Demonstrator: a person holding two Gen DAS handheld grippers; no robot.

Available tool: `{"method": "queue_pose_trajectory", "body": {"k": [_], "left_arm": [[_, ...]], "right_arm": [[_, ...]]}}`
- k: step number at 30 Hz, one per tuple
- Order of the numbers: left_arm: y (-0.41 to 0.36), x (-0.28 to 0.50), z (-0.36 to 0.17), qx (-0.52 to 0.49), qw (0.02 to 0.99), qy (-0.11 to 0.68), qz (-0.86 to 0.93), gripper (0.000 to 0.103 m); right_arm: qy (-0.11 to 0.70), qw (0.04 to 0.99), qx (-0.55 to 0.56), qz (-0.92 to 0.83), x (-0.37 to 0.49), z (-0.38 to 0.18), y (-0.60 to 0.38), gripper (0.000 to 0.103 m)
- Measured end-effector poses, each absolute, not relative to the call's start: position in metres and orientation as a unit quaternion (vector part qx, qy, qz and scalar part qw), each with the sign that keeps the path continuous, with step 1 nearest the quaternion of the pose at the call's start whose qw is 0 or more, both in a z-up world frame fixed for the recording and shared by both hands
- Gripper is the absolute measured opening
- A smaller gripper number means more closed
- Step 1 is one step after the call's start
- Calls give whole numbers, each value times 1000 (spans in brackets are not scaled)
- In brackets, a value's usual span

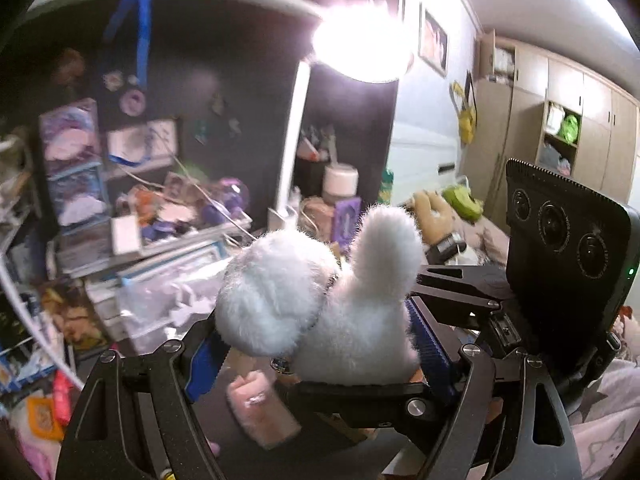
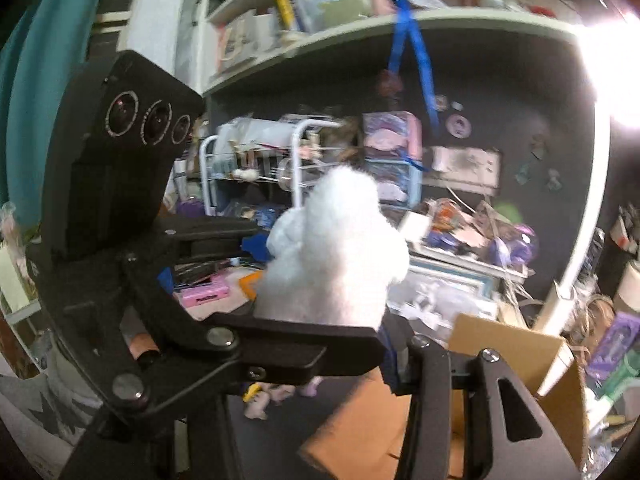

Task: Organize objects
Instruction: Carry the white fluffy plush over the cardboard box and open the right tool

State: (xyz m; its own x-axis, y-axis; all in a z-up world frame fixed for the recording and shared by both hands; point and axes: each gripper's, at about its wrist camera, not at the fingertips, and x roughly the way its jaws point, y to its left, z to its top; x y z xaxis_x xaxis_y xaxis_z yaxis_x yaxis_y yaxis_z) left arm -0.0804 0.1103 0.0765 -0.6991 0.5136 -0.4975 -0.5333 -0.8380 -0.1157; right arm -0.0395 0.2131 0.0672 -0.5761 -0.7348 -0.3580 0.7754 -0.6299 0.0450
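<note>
- Desk (image 2: 360, 452) under a curved shelf (image 2: 400, 28) fills both views, crowded with a white wire rack (image 2: 256, 152), stacked pastel drawers (image 2: 394, 160), loose papers and a lit lamp (image 1: 362, 46); most of it is blurred.
- Cardboard box (image 2: 516, 356) stands open at the lower right of the right wrist view, just beside the right gripper; I judge it the likeliest place for the toy, though the task names no destination.
- White plush toy (image 1: 320, 300) is the thing in hand: it sits up off the desk, held between both tools at once, with 1 fluffy limb standing up above the rounder bulk.
- Left gripper (image 1: 316, 344) is clenched on the plush, its blue pads pressing in at either flank of the fur with the jaws standing wide.
- Right gripper (image 2: 320, 320) reaches across in front of the left one and also seems clamped on the plush, narrower; its far finger is hidden by the fur, so the grip is my reading.
- Step, as I judge it: the 2-handed carry of the plush, lifted clear and not yet set anywhere.
- Next move calls for both hands to travel together so the soft body is neither stretched nor dropped, then for a lowering before either grip is let go.
- Small pink fuzzy object (image 1: 262, 412) lies on the dark desk beneath the plush and needs clearance.
</note>
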Motion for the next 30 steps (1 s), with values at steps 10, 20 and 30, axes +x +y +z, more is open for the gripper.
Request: {"method": "queue_pose_trajectory", "body": {"k": [10, 20, 30], "left_arm": [[150, -130, 31, -369, 310, 6, 876, 81], [160, -136, 20, -387, 286, 26, 876, 92], [149, -114, 38, -351, 287, 30, 891, 92]], "right_arm": [[33, 392, 298, -870, -88, 29, 256, 45], [55, 353, 340, -870, -99, 14, 262, 67], [66, 345, 317, -881, -83, 21, 262, 67]]}}
